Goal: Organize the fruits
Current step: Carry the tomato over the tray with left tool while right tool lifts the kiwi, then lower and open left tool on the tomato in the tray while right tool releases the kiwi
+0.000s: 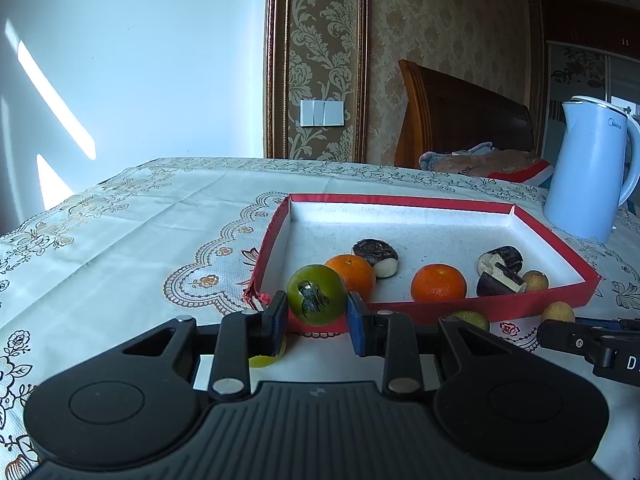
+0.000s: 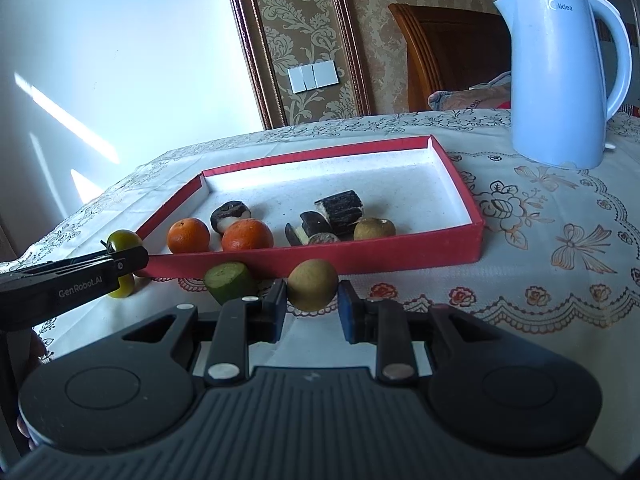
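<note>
A shallow red tray (image 1: 440, 309) with a white floor holds two oranges (image 1: 438, 282), several dark-and-white pieces (image 1: 375, 256) and a small tan fruit (image 1: 535, 280). My left gripper (image 1: 317, 312) is shut on a green tomato (image 1: 316, 294) and holds it above the tray's near left corner; it also shows in the right wrist view (image 2: 123, 240). My right gripper (image 2: 312, 304) is open around a tan round fruit (image 2: 313, 284) on the cloth in front of the tray (image 2: 400, 256). A green cut piece (image 2: 229, 280) lies to its left.
A yellow-green fruit (image 1: 266, 359) lies on the cloth under the left gripper. A pale blue kettle (image 2: 560, 76) stands at the back right. The table's patterned cloth (image 1: 120, 240) stretches left of the tray. A bed headboard (image 1: 460, 116) is behind.
</note>
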A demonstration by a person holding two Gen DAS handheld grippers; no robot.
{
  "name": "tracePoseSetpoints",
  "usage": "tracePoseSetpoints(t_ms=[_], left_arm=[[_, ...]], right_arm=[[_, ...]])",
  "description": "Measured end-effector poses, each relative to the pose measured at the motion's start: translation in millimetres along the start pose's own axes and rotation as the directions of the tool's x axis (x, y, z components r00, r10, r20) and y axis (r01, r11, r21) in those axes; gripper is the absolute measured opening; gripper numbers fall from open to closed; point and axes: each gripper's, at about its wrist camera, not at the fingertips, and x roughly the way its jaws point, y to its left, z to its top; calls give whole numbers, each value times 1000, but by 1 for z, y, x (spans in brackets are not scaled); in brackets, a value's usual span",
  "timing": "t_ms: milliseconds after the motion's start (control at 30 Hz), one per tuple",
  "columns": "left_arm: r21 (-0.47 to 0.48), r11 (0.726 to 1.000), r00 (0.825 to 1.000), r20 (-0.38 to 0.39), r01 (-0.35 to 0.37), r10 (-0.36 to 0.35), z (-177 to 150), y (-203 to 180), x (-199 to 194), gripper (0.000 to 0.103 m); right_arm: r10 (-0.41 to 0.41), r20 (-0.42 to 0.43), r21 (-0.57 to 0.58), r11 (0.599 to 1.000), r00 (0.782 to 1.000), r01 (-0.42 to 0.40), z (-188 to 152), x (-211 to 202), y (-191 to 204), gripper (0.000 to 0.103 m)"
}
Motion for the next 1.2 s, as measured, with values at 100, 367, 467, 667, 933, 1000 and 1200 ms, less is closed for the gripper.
tracePoseSetpoints(t_ms=[100, 367, 467, 667, 933, 1000, 1200], left_arm=[[23, 1000, 1000, -3, -13, 13, 0, -4, 1, 31], [32, 999, 1000, -10, -12, 12, 2, -5, 2, 31], [14, 1000, 1000, -14, 2, -2, 5, -3, 2, 31], [-17, 1000, 1000, -3, -6, 6, 13, -4, 1, 31], [3, 1000, 1000, 18, 4, -4, 40, -24, 9, 31], [2, 1000, 1000, 13, 0, 0, 47, -28, 18, 31], [-18, 1000, 1000, -7, -18, 18, 65, -34, 45, 31]], right_arm=[[-11, 2, -26, 1000, 1000, 11, 0, 0, 5, 26], [-11, 9, -59, 998, 1000, 11, 2, -2, 13, 26], [4, 11, -75, 997, 1000, -3, 4, -3, 17, 26], [27, 24, -115, 993, 999, -24, 14, -3, 27, 26], [41, 41, -157, 987, 998, -34, 43, 5, 35, 26], [37, 32, -153, 988, 999, -31, 50, 13, 34, 26], [5, 7, -147, 989, 1000, -4, 65, 43, 26, 26]])
